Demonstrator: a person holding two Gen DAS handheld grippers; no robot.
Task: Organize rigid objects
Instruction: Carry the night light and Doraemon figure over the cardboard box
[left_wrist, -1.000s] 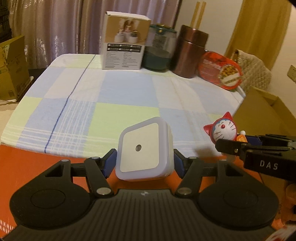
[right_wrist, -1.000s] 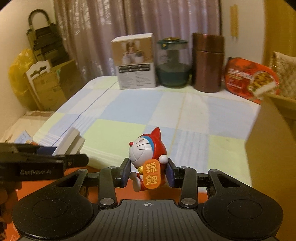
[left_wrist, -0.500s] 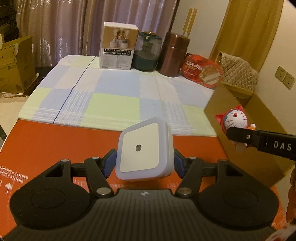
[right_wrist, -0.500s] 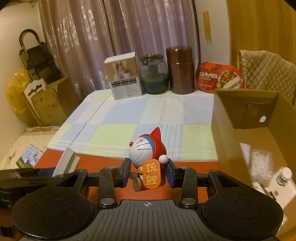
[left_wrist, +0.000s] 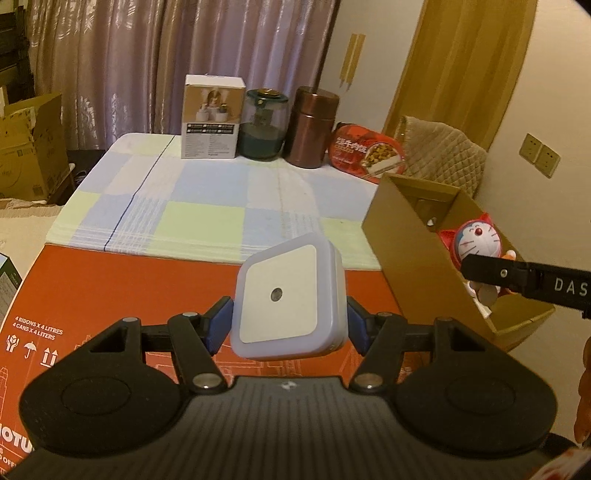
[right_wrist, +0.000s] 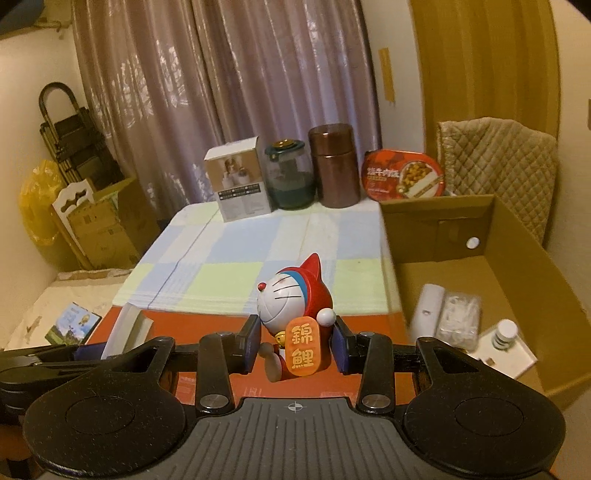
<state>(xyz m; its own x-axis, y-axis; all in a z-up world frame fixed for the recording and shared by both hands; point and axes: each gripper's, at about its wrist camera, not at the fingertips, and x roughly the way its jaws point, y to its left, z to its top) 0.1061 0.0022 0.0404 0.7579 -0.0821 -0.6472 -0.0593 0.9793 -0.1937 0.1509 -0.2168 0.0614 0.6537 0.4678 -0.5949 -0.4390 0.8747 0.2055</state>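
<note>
My left gripper is shut on a white square night light and holds it above the red carton. My right gripper is shut on a red and white cat figurine with an orange plaque. In the left wrist view the figurine hangs over the open cardboard box at the right. In the right wrist view the box lies to the right, with several small white items on its floor. The night light shows edge-on at the left.
A checked cloth covers the table. At its far edge stand a white product box, a glass jar, a copper canister and a red food bowl. Cardboard boxes stand on the floor at the left.
Both grippers have pulled back and up from the table with their objects. The right gripper has carried the figurine rightward over the cardboard box.
</note>
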